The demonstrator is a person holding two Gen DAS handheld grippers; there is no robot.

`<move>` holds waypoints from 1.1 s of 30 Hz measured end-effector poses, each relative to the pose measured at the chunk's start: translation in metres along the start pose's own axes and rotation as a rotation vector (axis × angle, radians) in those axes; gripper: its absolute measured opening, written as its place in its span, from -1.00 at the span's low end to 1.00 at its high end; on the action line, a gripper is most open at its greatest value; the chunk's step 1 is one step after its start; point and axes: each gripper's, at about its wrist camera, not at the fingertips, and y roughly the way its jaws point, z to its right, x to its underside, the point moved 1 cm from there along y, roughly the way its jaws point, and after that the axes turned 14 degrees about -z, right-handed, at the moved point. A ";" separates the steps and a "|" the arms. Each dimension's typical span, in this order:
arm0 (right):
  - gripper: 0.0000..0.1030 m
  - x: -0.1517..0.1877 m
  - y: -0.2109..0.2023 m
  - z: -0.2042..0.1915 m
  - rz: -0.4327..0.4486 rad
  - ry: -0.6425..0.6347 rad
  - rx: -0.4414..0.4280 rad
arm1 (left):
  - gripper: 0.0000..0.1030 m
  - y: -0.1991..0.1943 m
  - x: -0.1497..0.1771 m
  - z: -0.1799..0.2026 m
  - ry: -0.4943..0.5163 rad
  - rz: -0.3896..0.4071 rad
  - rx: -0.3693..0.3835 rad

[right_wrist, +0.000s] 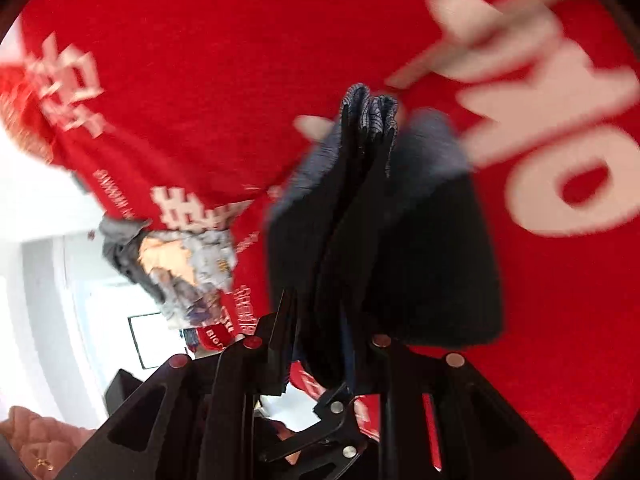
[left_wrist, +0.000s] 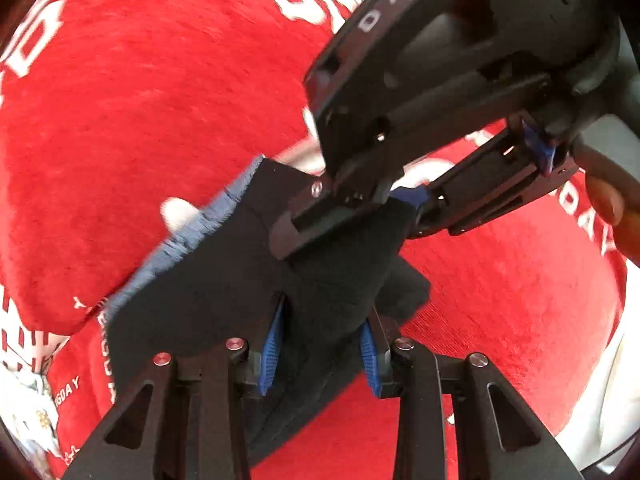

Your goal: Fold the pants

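Note:
The dark pants [left_wrist: 224, 280] have a grey-blue ribbed edge and hang bunched over a red cloth [left_wrist: 140, 100] with white lettering. My left gripper [left_wrist: 320, 320] is shut on the pants, with a blue pad pressing the fabric on each side. My right gripper [left_wrist: 384, 208] reaches in from the upper right and is shut on the same bunch a little further up. In the right wrist view the pants [right_wrist: 400, 248] stand in stacked layers between that gripper's [right_wrist: 320, 320] fingers, the ribbed edge [right_wrist: 368, 112] on top. The picture is blurred.
The red cloth [right_wrist: 240, 60] covers the whole surface under the pants. A heap of other clothes [right_wrist: 180, 256] lies at its left edge, with white floor beyond. A person's hand [left_wrist: 604, 204] holds the right gripper's handle.

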 end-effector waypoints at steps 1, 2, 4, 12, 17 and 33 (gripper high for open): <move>-0.58 0.000 0.003 0.013 0.000 0.025 -0.010 | -0.32 0.006 0.000 0.006 0.013 -0.007 -0.017; -0.57 0.001 0.004 0.021 0.003 0.040 -0.018 | -0.32 0.010 0.001 0.009 0.022 -0.009 -0.030; -0.57 0.001 0.009 0.036 0.008 0.063 -0.037 | -0.29 0.015 0.002 0.012 0.037 -0.009 -0.047; -0.42 0.007 0.008 0.027 -0.004 0.068 0.106 | -0.12 -0.008 0.012 -0.019 0.006 -0.078 0.078; -0.22 0.019 -0.003 0.008 0.005 0.041 0.343 | 0.43 -0.024 0.029 -0.072 -0.162 -0.109 0.107; -0.20 0.022 0.046 -0.069 0.061 -0.126 0.614 | 0.74 0.033 0.096 -0.180 -0.603 -0.406 0.197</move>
